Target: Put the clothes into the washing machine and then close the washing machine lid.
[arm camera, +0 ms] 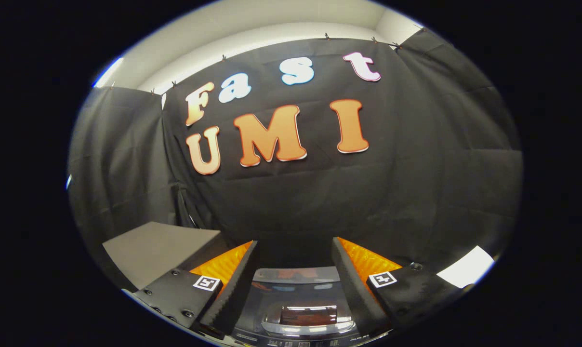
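Fingers of the hand-held gripper (295, 284) stand wide apart, holding nothing, above the washing machine's glossy closed lid (300, 308); a grey box (161, 248) sits beside.

Washing machine lid (296, 308) between tool (295, 289) fingers

One washing machine (296, 308), one claw (295, 262), fingers apart.

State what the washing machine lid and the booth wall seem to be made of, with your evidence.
Washing machine lid, seen between the open gripper's fingers: likely glass or glossy plastic, since it mirrors lights. Booth wall: matte black cloth, creased and clipped along its top edge.
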`<state>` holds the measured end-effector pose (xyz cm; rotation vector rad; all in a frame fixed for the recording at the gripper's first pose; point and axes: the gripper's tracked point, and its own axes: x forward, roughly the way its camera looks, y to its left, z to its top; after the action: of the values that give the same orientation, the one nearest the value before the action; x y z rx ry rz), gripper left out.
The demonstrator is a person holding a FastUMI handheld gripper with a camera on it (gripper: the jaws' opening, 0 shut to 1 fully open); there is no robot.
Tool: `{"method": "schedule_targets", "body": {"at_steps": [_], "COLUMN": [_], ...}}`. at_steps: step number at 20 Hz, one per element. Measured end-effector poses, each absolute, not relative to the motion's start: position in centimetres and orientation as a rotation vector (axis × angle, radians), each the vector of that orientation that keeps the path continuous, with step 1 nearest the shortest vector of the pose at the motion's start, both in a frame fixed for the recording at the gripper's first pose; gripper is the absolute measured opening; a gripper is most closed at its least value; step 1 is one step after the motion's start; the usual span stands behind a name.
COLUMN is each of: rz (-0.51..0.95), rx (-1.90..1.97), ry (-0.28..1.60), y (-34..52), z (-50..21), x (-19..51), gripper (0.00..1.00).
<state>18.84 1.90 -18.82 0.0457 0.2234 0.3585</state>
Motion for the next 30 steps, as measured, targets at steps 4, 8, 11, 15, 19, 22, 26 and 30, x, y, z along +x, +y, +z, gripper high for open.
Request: {"method": "schedule_targets", "body": {"at_steps": [4, 8, 11, 15, 19, 22, 26, 30], "rz": [0.391, 0.375, 0.345, 0.349, 0.338, 0.321, 0.327, 0.318], "rx": [0.123, 0.083, -0.016, 0.0, 0.027, 0.009, 0.034, 0.06], "ry": [0.166, 0.108, 0.027, -0.031, -0.053, -0.07, -0.066, -0.045], "y": [2.3, 1.2, 0.4, 0.0, -1.5, -2.5, -3.0, -3.3], "z": [-13.8, -10.1, -6.2, -1.7, -0.1, 0.9, 1.1, 0.1], "x": [17.3, 16.1, 15.2, 12.7, 12.0, 11.6, 11.5, 12.3], "gripper": [0.96, 0.96, 0.96, 0.96, 0.96, 0.96, 0.96, 0.96]}}
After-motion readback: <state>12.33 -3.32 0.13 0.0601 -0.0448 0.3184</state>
